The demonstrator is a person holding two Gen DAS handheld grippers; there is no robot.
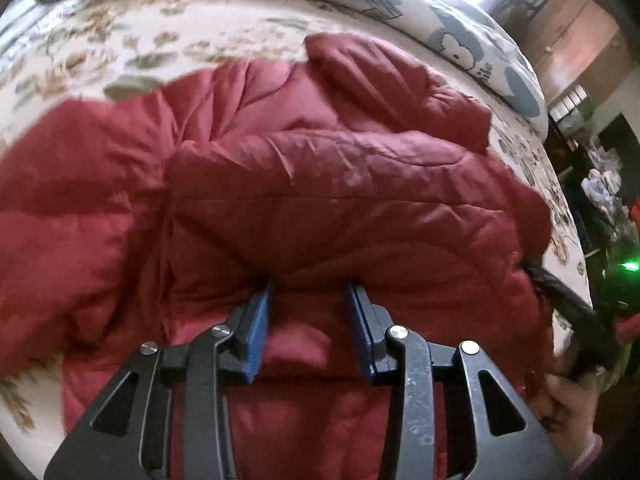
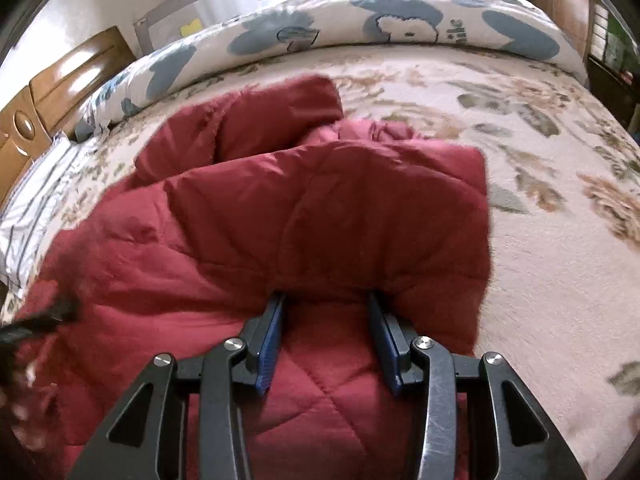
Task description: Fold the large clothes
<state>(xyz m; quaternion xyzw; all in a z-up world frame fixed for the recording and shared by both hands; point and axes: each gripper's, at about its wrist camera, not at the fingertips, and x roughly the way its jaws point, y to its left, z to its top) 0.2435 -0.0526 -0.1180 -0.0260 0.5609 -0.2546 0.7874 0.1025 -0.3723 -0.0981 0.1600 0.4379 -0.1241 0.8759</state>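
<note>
Item: quilted red padded jacket (image 1: 320, 200), lying on a bed (image 1: 120, 40) with a cream floral cover, partly folded, one padded flap laid over the body of the garment. A rolled duvet (image 2: 400, 20) with blue cartoon print lies along the far side of the bed.

Left hand-held gripper (image 1: 310, 286): angled steeply down at the jacket, blue pads (image 1: 258, 332) standing apart, tips at the near edge of the folded flap. Red fabric lies in the gap, but the pads do not press on it.

Right hand-held gripper (image 2: 326, 298): likewise tilted steeply down, blue pads (image 2: 270, 350) apart, tips tucked against the underside of the folded edge, fabric between them, unclamped.

A hand (image 1: 568, 404) shows blurred at the lower right of the left wrist view, beside a dark tool part.

Wooden headboard (image 2: 60, 76) at the left edge of the right wrist view.
</note>
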